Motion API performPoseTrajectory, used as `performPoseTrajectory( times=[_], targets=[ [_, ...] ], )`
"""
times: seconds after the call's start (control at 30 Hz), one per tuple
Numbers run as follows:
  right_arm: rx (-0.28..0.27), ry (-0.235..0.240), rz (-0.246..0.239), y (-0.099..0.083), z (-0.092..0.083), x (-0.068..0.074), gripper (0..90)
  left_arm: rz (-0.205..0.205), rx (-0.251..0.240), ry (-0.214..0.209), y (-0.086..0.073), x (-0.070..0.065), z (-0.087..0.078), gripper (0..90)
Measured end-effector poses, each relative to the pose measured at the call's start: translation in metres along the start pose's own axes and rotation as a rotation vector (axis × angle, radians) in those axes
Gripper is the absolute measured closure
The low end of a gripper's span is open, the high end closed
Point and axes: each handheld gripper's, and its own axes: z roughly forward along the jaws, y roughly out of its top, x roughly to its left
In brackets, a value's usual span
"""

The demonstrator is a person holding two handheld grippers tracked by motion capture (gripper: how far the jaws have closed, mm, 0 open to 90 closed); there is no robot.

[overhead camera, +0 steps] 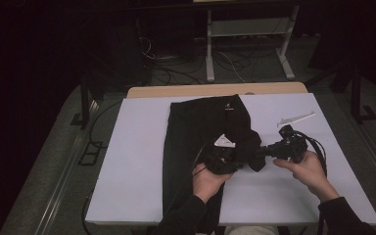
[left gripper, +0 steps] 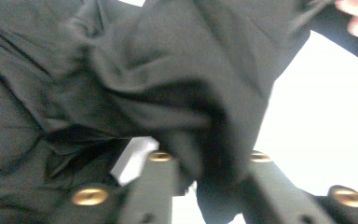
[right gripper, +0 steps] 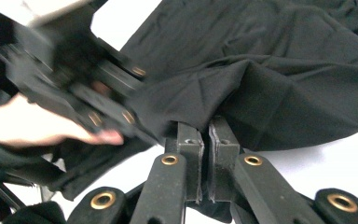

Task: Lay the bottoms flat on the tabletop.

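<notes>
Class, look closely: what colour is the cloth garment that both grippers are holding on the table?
Plain black cloth garment, no pattern visible; the right gripper view shows it best.

right gripper (right gripper: 207,140) view. the two black fingers (right gripper: 189,149) are pressed together, pinching a raised fold of the black garment (right gripper: 270,70), which drapes over the white tabletop (right gripper: 335,158). at upper left, blurred, the left gripper (right gripper: 81,70) meets the same cloth, with the left hand (right gripper: 32,126) beneath it.

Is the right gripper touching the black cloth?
Touching. In the right gripper view, the right gripper has its jaws pressed together on a fold of the black cloth.
</notes>
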Motion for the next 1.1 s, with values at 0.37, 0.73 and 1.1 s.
performPoseTrajectory(
  times=[0.37,0.73,1.1],
  targets=[
    [0.071,-0.229,-0.035,-0.002,0.002,-0.010,65.4,-0.120,0.046,-0.075,0.032,0.028,-0.021,86.9],
    [-0.033,-0.149,0.140,-0.028,0.011,-0.016,46.5,-0.304,-0.049,-0.087,0.047,0.056,-0.017,86.9],
    [-0.003,-0.084,0.054,-0.032,0.045,0.006,42.0,-0.359,-0.095,-0.076,0.054,0.061,-0.015,86.9]
  ],
)
